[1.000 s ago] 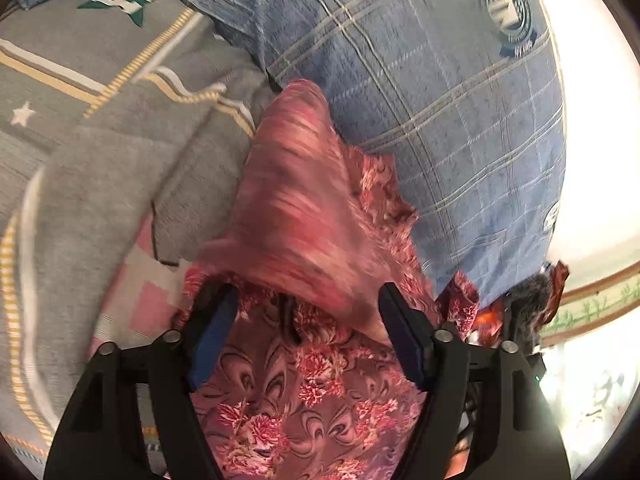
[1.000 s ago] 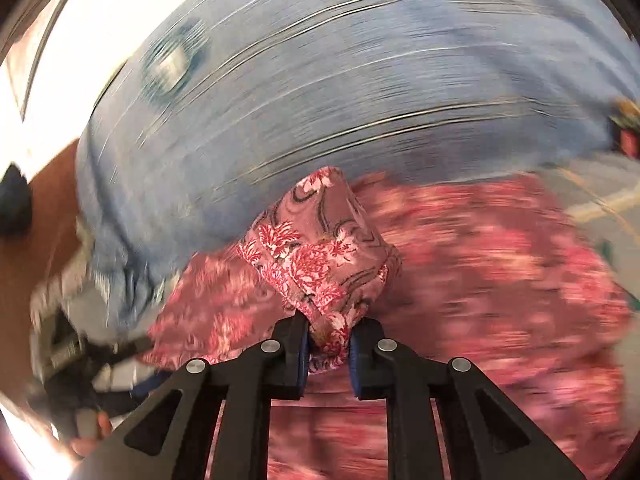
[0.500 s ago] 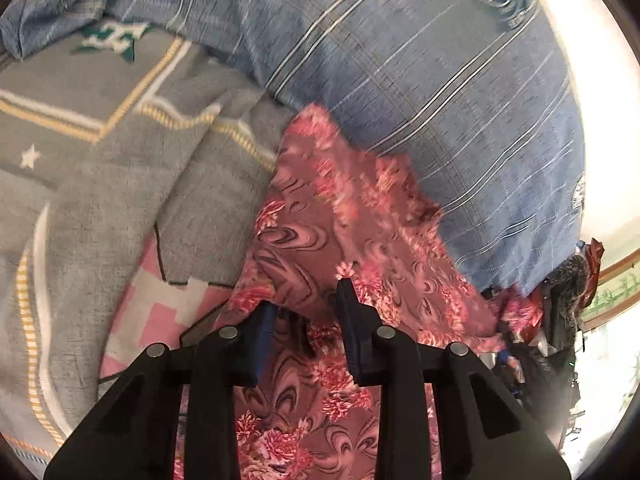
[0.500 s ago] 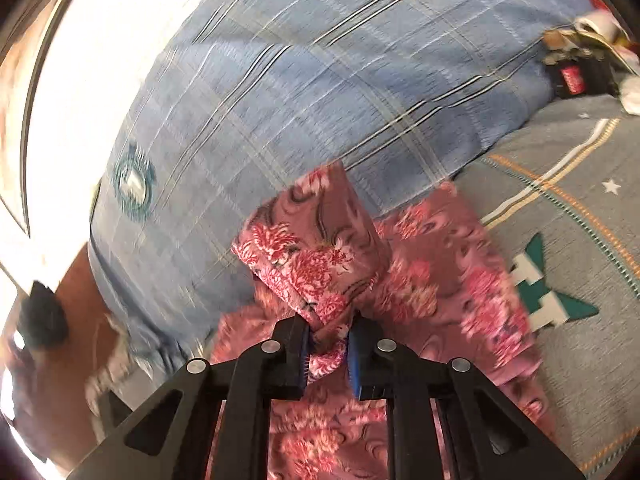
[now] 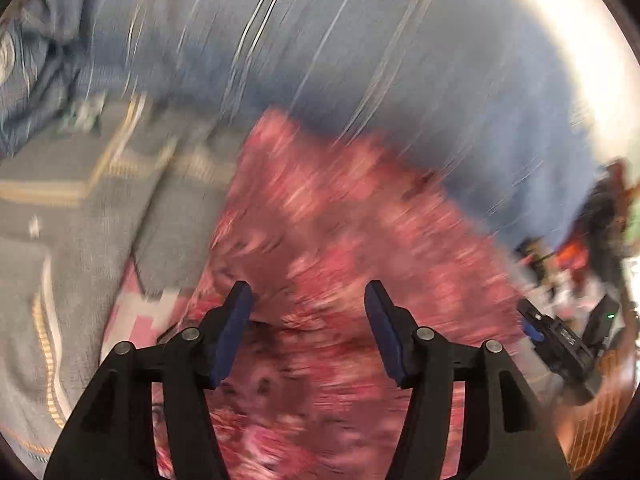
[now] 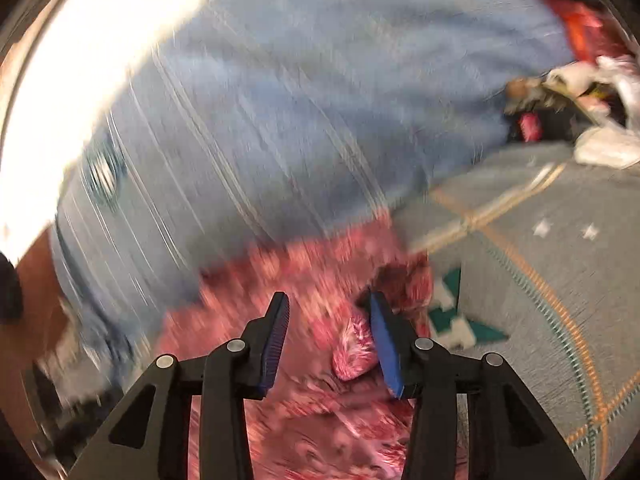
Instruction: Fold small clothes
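Observation:
A pink floral garment (image 5: pixel 344 220) lies on a grey bedspread (image 5: pixel 80 216), partly against a blue plaid pillow (image 5: pixel 360 60). Both views are motion-blurred. My left gripper (image 5: pixel 308 300) is open, its jaws wide apart just above the garment's near part. In the right wrist view the same garment (image 6: pixel 320 272) lies below my right gripper (image 6: pixel 326 308), which is open with a fold of the cloth lying loose between its jaws. My right gripper also shows at the right edge of the left wrist view (image 5: pixel 560 340).
The blue plaid pillow (image 6: pixel 300 100) fills the far side. The grey bedspread with orange stripes and stars (image 6: pixel 540 280) extends right. White and red clutter (image 6: pixel 580 100) sits at the far right. A pink and white cloth (image 5: pixel 136 316) peeks out at the left.
Both grippers have opened: the left was nearly shut on the garment, the right was shut on a bunched fold. The fold has dropped and the garment lies flatter. Both views now blur with motion.

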{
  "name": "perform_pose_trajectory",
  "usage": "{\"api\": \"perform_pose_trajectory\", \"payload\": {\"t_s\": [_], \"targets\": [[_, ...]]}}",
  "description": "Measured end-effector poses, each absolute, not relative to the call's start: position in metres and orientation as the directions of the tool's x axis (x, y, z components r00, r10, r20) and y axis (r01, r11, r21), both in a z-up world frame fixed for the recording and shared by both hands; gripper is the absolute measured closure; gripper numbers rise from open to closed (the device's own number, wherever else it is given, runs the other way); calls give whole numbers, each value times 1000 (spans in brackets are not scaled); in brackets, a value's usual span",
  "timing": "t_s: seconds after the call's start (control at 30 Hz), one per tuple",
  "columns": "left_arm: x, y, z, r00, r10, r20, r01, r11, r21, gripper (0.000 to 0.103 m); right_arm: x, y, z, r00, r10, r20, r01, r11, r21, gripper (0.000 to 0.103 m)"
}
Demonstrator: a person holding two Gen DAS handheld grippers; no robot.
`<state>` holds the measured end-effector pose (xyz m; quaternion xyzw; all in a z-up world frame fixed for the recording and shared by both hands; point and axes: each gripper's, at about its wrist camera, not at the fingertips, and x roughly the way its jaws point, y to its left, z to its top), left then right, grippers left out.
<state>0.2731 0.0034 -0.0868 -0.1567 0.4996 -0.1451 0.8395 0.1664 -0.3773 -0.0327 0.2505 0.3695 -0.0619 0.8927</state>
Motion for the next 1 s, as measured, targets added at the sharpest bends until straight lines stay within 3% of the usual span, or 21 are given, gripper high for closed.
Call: {"api": "perform_pose_trajectory", "payload": {"t_s": [0.03,0.1,0.13,0.2,0.3,0.4,0.53,0.73,0.8,0.93,0.97,1.0], "targets": [[276,1,-92,468,-388,-794,95,915,-391,50,167,-380,-42,695,84,-714,301,867,396,71],[274,-6,-86,487,-346,-802,125,936,-328,48,152,-381,-32,732,76,-677,297,859,418,72],[274,-10,-86,489,-340,-803,140,939,-313,46,143,-381,-26,752,90,-653,289,845,450,66],[274,-16,-88,495,-336,-801,156,942,-299,40,132,-380,-21,766,116,-632,253,850,463,66],[270,-20,-88,500,-321,-804,176,947,-269,39,122,-374,-45,621,169,-766,239,889,390,62],[255,-12,-86,437,-363,-823,161,932,-325,36,99,-364,-44,597,164,-785,169,931,323,63],[219,8,-78,356,-424,-833,165,906,-390,36,68,-361,-40,534,196,-822,143,938,317,59],[150,49,-75,288,-390,-874,207,917,-341,36,12,-362,-35,511,218,-832,109,943,314,51],[128,64,-83,250,-402,-881,195,912,-361,36,3,-364,-33,479,194,-856,126,950,285,45],[87,80,-100,178,-423,-889,176,902,-394,36,-34,-374,-38,478,135,-868,150,961,232,44],[78,79,-104,165,-432,-887,173,898,-405,34,-43,-377,-41,474,138,-870,152,960,235,43],[68,76,-103,168,-436,-884,181,895,-407,27,-52,-379,-45,466,153,-872,150,957,248,43]]}}
